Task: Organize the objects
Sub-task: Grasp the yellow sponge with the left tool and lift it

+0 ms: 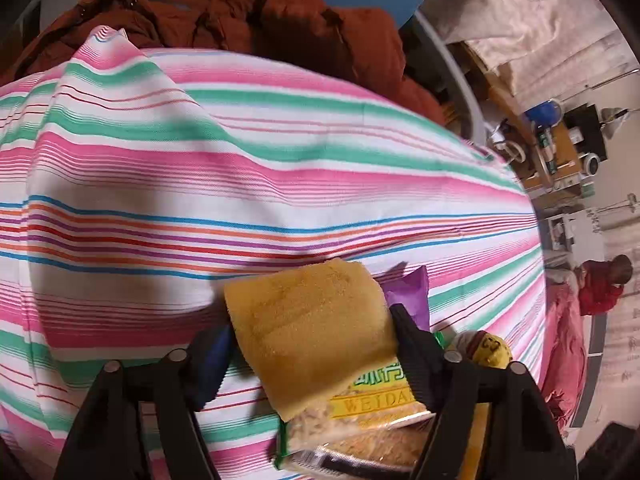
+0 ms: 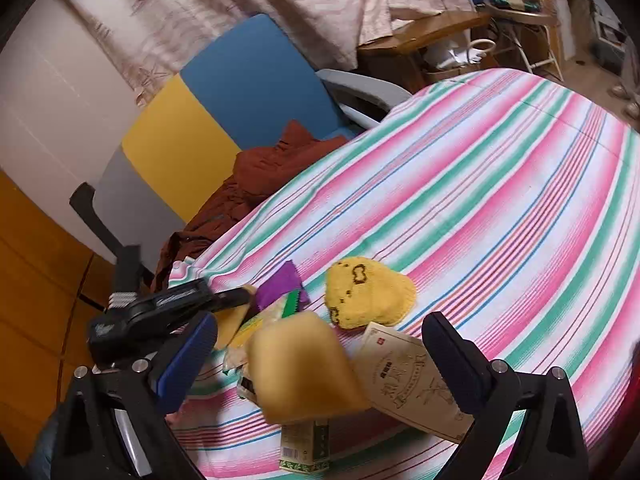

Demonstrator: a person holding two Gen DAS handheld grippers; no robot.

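My left gripper (image 1: 310,322) is shut on a yellow sponge (image 1: 312,344), held just above a small pile on the striped tablecloth (image 1: 240,168). Under the sponge lies a snack packet (image 1: 360,412); a purple packet (image 1: 412,292) and a yellow knitted toy (image 1: 490,350) lie beside it. The right wrist view shows the left gripper (image 2: 244,300) at the pile's left side. My right gripper (image 2: 320,320) is open. A second, blurred yellow sponge (image 2: 304,372) sits between its fingers, touching neither. Around it are the knitted toy (image 2: 368,292), a brown card box (image 2: 408,380) and a green box (image 2: 306,448).
A rust-brown garment (image 2: 260,176) lies at the table's far edge against a chair with a blue, yellow and grey back (image 2: 248,76). Bare striped cloth (image 2: 500,200) stretches to the right. A cluttered wooden desk (image 2: 440,28) stands behind. A person in red (image 1: 600,284) is beyond the table.
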